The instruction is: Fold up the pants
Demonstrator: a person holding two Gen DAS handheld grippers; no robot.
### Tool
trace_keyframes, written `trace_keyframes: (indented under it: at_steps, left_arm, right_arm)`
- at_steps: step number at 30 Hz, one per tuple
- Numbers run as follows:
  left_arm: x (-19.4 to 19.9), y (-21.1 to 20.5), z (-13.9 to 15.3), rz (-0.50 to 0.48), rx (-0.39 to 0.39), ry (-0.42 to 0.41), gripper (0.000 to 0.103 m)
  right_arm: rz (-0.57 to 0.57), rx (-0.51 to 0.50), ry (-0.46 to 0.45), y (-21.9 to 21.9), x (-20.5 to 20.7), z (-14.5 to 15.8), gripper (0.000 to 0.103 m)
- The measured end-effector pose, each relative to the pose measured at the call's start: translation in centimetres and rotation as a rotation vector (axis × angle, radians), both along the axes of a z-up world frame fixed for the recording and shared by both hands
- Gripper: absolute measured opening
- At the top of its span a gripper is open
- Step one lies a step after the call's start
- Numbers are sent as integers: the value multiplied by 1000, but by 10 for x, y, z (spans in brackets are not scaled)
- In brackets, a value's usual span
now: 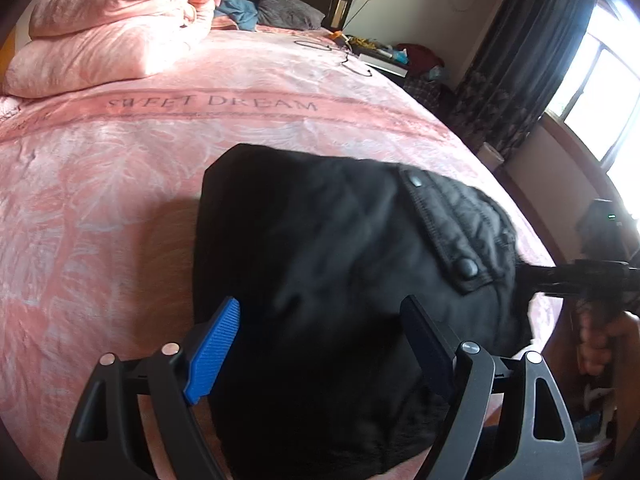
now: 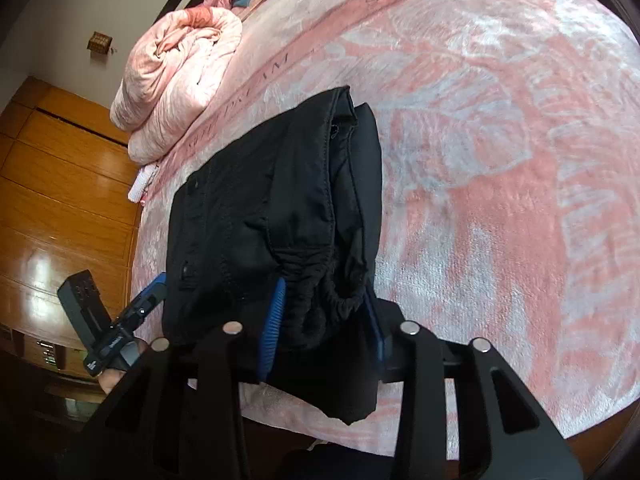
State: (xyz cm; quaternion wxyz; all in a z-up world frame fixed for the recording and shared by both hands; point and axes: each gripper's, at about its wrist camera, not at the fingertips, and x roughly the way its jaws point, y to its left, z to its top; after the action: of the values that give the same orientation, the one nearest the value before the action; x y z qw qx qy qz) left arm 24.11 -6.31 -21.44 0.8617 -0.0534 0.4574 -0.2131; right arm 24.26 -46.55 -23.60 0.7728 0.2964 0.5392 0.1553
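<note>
The black fabric pants (image 2: 272,216) lie folded at the near edge of the pink bed cover (image 2: 500,168), the right gripper (image 2: 326,320) pinching their gathered waistband and the left gripper (image 1: 320,344) spread; squaring remains.

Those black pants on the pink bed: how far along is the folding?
Mostly done, it seems: the black pants already lie in a compact, layered bundle on the pink bedspread. In hand: the right claw straddles the gathered elastic waistband at the bundle's near edge, while the left claw stands wide open over the other side. Left: perhaps one last fold or some tidying, since a corner hangs over the bed's edge.
</note>
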Motion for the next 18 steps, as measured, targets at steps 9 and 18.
trace_keyframes:
  at_steps: [9,18]
  left_arm:
    - [-8,4,5,-4,43,-28,84]
    - [-11,4,23,-68,-65,-32,85]
  right_arm:
    - [-24,-103,13,3,-8,-3,30]
    - [42,-142,-121,36,68,40,31]
